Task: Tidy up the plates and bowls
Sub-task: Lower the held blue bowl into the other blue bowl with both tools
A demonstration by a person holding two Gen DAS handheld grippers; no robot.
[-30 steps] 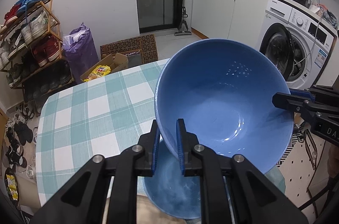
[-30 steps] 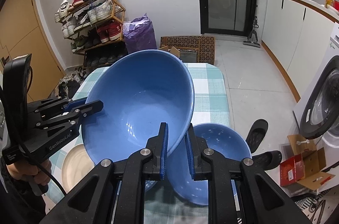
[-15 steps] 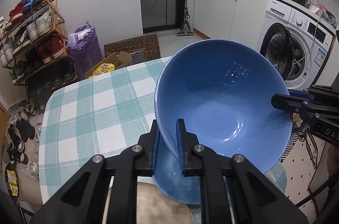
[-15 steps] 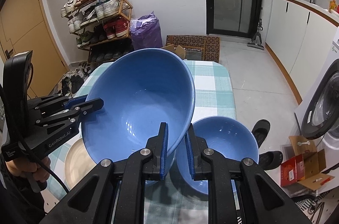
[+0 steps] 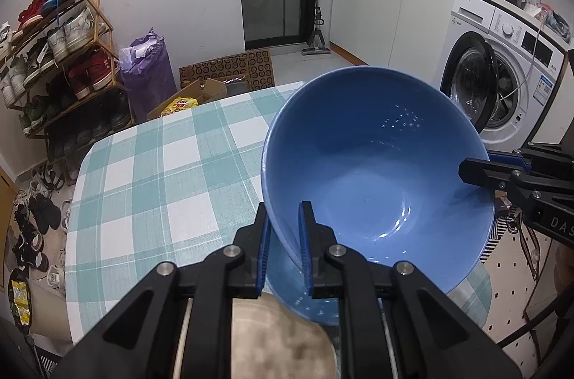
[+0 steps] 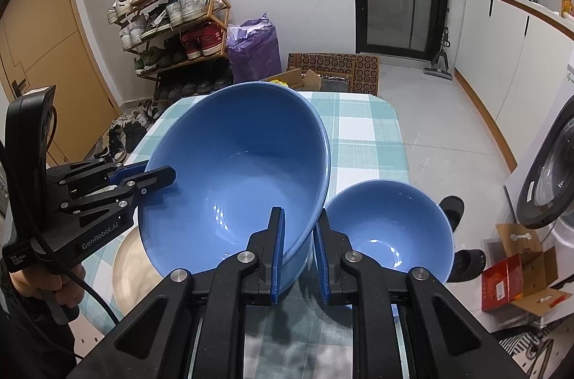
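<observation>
Blue large bowl [image 6: 236,178] hangs tilted above the desk's [image 5: 150,185] near edge, my left claw [image 5: 283,246] and right claw [image 6: 297,253] each clamped on its rim. Beside it sit a small bowl [image 6: 391,232] and tan plate [image 6: 129,268]; uneven lowering could chip them.

We see our left gripper [image 5: 283,228] clamped on the large blue bowl's [image 5: 376,178] rim at seven o'clock; right gripper [image 5: 480,169] grips three o'clock.
</observation>
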